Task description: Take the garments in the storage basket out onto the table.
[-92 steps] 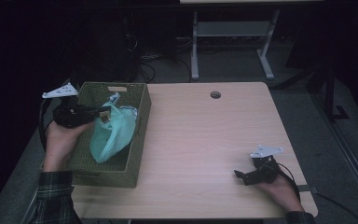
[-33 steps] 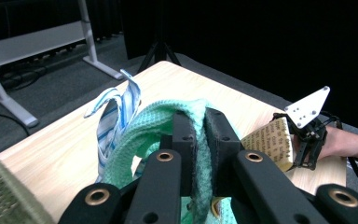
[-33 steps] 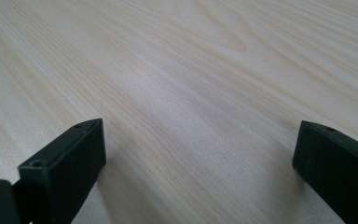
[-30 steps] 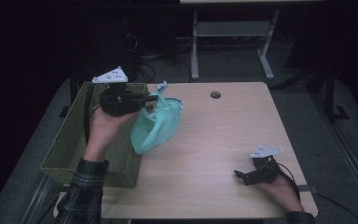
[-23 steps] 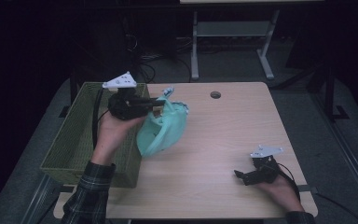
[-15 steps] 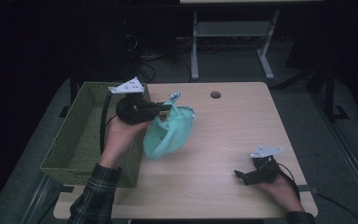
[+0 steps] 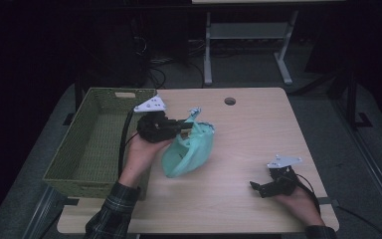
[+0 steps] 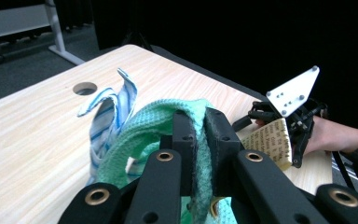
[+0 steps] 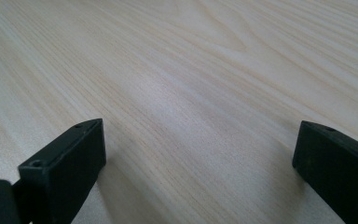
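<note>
Green cloth bag point(image 7: 189, 152) out of the basket point(image 7: 97, 144), hanging over the worktop point(image 7: 258, 134)

My left tool point(image 7: 176, 127) is clamped on the bag's top edge, so the bag droops down and toward me from the jaws, bottom about touching the wood, just right of the basket. My right tool point(image 7: 256, 187) sits well off to the right with jaws apart and nothing between them. I reckon left hand sets it down.

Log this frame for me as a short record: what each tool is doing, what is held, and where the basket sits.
left tool: shut on the green cloth, above the table
cloth: hangs from the tool, a blue striped piece bunched with it
right tool: jaws wide open, nothing between them, low at the table's near right corner
basket: woven, green, at the table's left edge, beside the left hand
</note>
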### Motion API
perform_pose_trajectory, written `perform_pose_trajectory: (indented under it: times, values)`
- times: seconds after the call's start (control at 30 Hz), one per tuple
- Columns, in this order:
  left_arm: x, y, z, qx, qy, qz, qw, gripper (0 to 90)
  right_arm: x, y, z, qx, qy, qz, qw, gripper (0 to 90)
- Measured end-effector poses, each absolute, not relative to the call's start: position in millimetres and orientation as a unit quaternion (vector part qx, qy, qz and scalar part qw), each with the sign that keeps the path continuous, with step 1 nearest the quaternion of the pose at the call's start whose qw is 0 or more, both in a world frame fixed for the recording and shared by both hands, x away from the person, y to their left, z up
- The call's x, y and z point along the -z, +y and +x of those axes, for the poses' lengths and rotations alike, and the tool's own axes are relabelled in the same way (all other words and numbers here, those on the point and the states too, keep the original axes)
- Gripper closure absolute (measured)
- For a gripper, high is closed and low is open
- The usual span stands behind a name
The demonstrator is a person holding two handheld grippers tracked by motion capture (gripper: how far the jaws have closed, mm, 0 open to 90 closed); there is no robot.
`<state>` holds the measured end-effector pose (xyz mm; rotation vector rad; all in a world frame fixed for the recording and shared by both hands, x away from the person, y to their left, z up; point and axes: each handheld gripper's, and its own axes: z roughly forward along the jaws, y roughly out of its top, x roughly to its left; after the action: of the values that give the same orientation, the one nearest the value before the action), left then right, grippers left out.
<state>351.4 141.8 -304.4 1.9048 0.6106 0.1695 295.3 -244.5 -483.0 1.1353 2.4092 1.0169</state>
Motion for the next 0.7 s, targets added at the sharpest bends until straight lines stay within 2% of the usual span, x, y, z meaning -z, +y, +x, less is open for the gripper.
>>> perform_pose_trajectory:
  times: [0.7]
  values:
    - [346, 104, 352, -0.060, 0.246, 0.816, 0.520, 82.9, 483, -244, 295, -0.353, 0.837, 0.394, 0.142, 2.3]
